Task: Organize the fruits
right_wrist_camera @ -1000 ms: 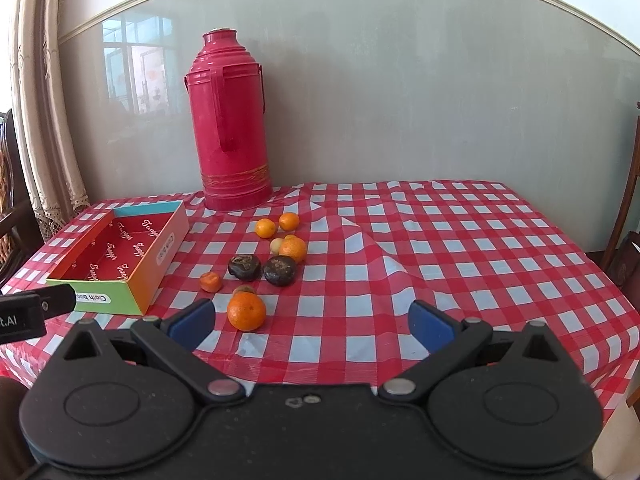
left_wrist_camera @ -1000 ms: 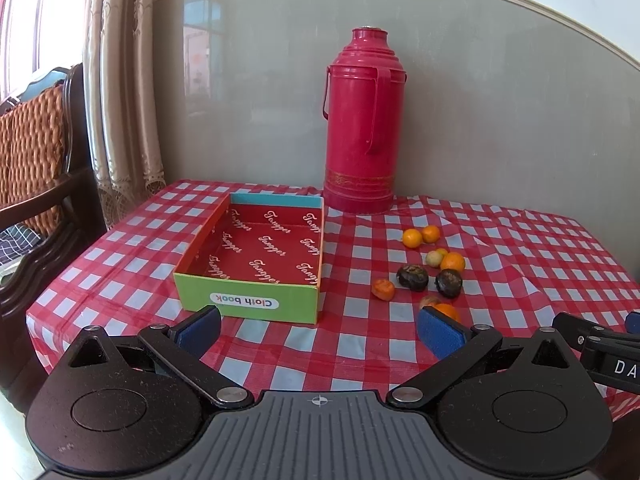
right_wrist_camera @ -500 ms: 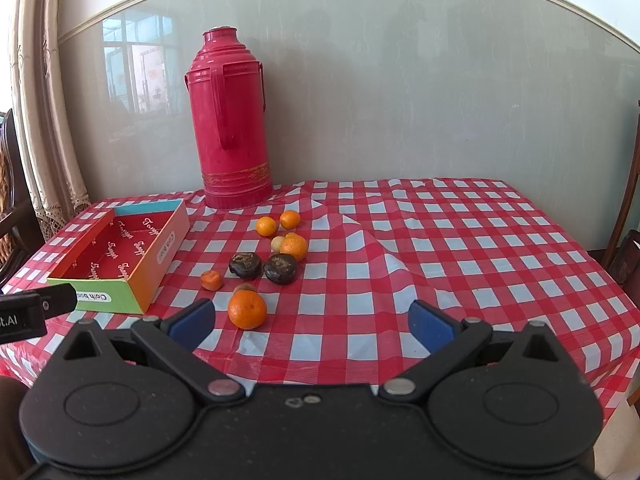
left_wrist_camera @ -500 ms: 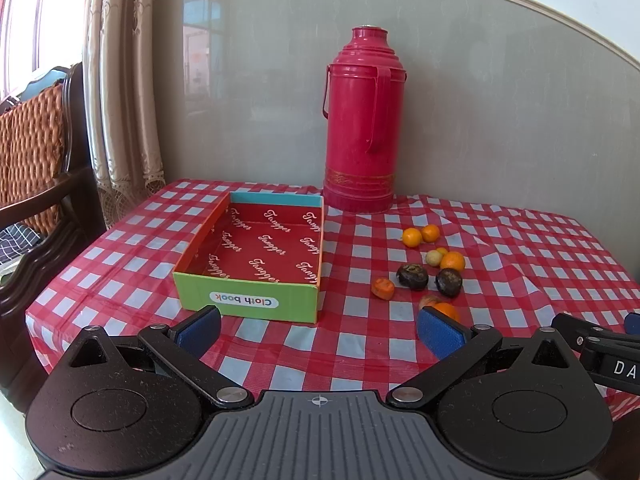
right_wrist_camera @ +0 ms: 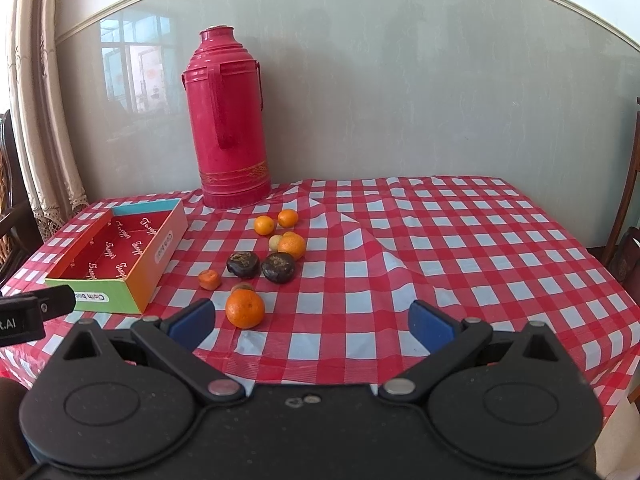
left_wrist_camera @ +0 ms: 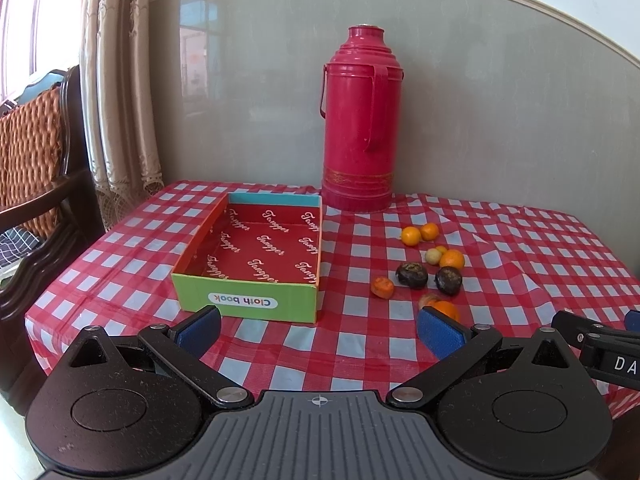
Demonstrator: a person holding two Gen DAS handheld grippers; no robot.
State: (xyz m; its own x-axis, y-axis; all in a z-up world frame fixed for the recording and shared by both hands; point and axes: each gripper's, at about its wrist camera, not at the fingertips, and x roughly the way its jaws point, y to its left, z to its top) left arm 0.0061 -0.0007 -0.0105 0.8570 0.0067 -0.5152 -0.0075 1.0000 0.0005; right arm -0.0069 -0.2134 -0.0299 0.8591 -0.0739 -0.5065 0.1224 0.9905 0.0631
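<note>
An empty cardboard box [left_wrist_camera: 256, 256] with a red inside and a green front stands at the table's left; it also shows in the right wrist view [right_wrist_camera: 120, 256]. Several fruits lie to its right: a big orange [right_wrist_camera: 245, 309], two dark fruits [right_wrist_camera: 242, 264] [right_wrist_camera: 279, 267], a small orange piece [right_wrist_camera: 209, 279], and small oranges [right_wrist_camera: 264, 225] farther back. My left gripper [left_wrist_camera: 319, 330] is open and empty, just in front of the box. My right gripper [right_wrist_camera: 312, 322] is open and empty, with the big orange just beyond its left finger.
A tall red thermos [left_wrist_camera: 362, 120] stands at the back against the wall. The table has a red-and-white checked cloth [right_wrist_camera: 440, 248]. A wooden chair [left_wrist_camera: 36, 168] stands at the left, another chair [right_wrist_camera: 628, 208] at the far right.
The right gripper has edged slightly forward toward the fruits. The left gripper has hardly moved. Both stay open.
</note>
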